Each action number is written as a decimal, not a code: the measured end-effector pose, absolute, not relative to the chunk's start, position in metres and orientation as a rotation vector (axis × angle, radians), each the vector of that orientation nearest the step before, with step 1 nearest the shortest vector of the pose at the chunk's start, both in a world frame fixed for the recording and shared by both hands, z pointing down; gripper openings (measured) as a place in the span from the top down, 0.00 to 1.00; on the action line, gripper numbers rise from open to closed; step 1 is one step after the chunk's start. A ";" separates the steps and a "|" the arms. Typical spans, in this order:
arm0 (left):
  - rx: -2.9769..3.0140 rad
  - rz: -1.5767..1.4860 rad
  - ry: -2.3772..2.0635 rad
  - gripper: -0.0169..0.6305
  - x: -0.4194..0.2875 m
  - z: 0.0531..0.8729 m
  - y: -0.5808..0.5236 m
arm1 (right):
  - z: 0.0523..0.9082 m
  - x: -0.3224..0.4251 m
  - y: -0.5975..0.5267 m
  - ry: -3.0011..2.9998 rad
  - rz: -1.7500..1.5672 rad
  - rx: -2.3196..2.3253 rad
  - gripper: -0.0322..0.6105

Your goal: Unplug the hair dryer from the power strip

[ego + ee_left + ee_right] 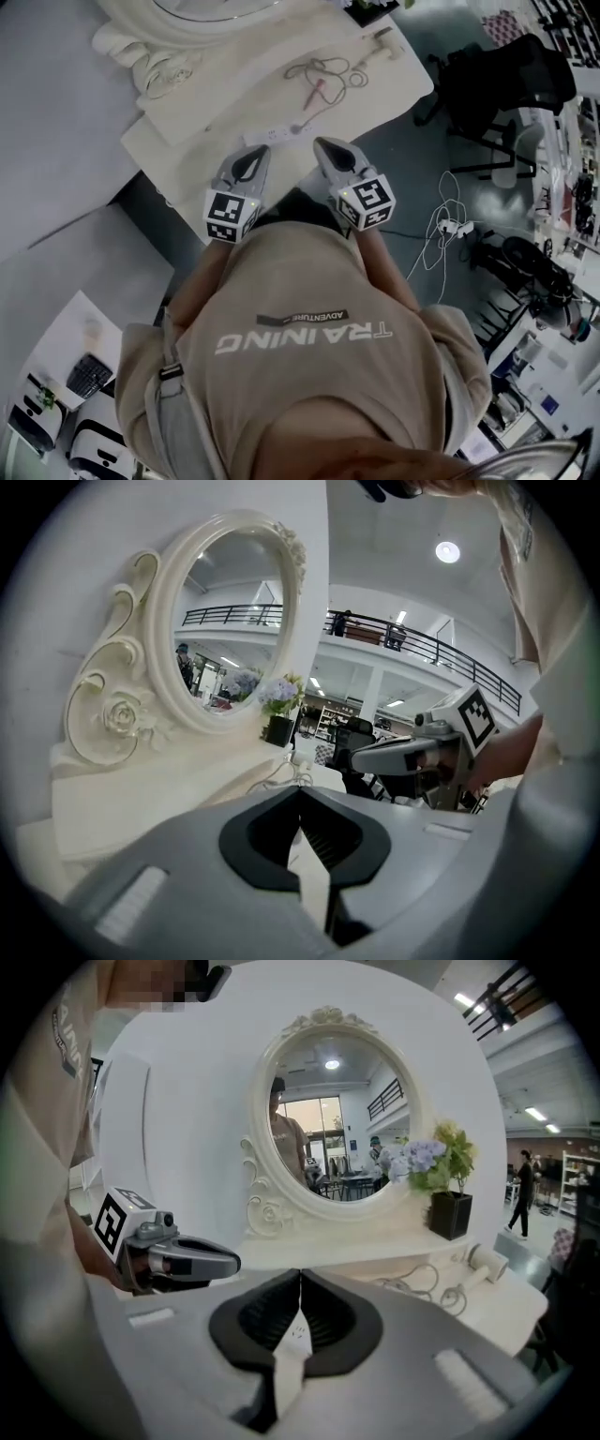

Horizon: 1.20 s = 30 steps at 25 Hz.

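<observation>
beige printed sweatshirt [309, 375] foremost; grey left gripper [253, 155] and right gripper [325, 145], both pinched shut and empty, hover just short of the long white power strip [278, 134], poised to reach it. cream plastic hair dryer [381, 47] lies well beyond it, seemingly plugged in.

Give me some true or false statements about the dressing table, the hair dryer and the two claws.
1. The left claw and the right claw are both shut with nothing between them. True.
2. The right claw holds the hair dryer. False: it lies on the table, apart from both claws.
3. A potted plant stands beside the oval mirror. True.
4. The power strip lies on the floor. False: it lies on the table, just ahead of the claws.
</observation>
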State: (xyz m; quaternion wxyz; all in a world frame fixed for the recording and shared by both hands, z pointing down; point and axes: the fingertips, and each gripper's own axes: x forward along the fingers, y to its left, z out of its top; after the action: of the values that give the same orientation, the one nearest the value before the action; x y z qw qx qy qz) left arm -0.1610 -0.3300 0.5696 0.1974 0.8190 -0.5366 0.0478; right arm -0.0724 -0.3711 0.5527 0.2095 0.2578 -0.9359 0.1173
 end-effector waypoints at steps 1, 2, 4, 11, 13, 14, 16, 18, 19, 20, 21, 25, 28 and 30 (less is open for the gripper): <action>2.278 0.138 -1.506 0.97 -0.162 0.575 -0.333 | 0.557 -0.076 -0.374 -2.593 0.330 0.694 0.94; 2.267 0.144 -1.510 0.97 -0.163 0.580 -0.337 | 0.563 -0.078 -0.378 -2.578 0.336 0.670 0.94; 2.249 0.165 -1.513 0.97 -0.162 0.588 -0.343 | 0.579 -0.077 -0.385 -2.539 0.361 0.622 0.94; 2.150 0.261 -1.515 0.97 -0.154 0.623 -0.362 | 0.645 -0.068 -0.402 -2.395 0.375 0.427 0.88; 2.130 0.274 -1.524 0.97 -0.150 0.633 -0.368 | 0.660 -0.067 -0.409 -2.370 0.378 0.393 0.87; 2.125 0.281 -1.530 0.97 -0.149 0.637 -0.372 | 0.667 -0.067 -0.413 -2.354 0.387 0.377 0.86; 2.121 0.307 -1.541 0.97 -0.147 0.643 -0.380 | 0.682 -0.068 -0.419 -2.324 0.396 0.338 0.82; 2.103 0.346 -1.538 0.97 -0.145 0.652 -0.384 | 0.695 -0.070 -0.419 -2.295 0.390 0.289 0.78; 2.090 0.362 -1.532 0.97 -0.142 0.658 -0.385 | 0.700 -0.070 -0.418 -2.282 0.385 0.268 0.78; 2.078 0.376 -1.525 0.97 -0.140 0.664 -0.387 | 0.704 -0.070 -0.418 -2.273 0.378 0.250 0.77; 2.070 0.392 -1.516 0.97 -0.137 0.670 -0.390 | 0.708 -0.071 -0.419 -2.267 0.367 0.235 0.76; 2.055 0.497 -1.451 0.97 -0.127 0.701 -0.398 | 0.725 -0.083 -0.423 -2.242 0.307 0.178 0.76; 2.052 0.528 -1.420 0.97 -0.116 0.712 -0.404 | 0.731 -0.084 -0.421 -2.213 0.302 0.147 0.76; 2.044 0.544 -1.421 0.97 -0.112 0.716 -0.406 | 0.734 -0.081 -0.420 -2.192 0.310 0.142 0.76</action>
State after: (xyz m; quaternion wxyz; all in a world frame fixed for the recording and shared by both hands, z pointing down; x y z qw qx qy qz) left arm -0.1117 -0.4058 0.7160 0.2922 0.7672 -0.5332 0.2041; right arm -0.0812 -0.4203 0.7343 0.4453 0.0573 -0.8847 0.1251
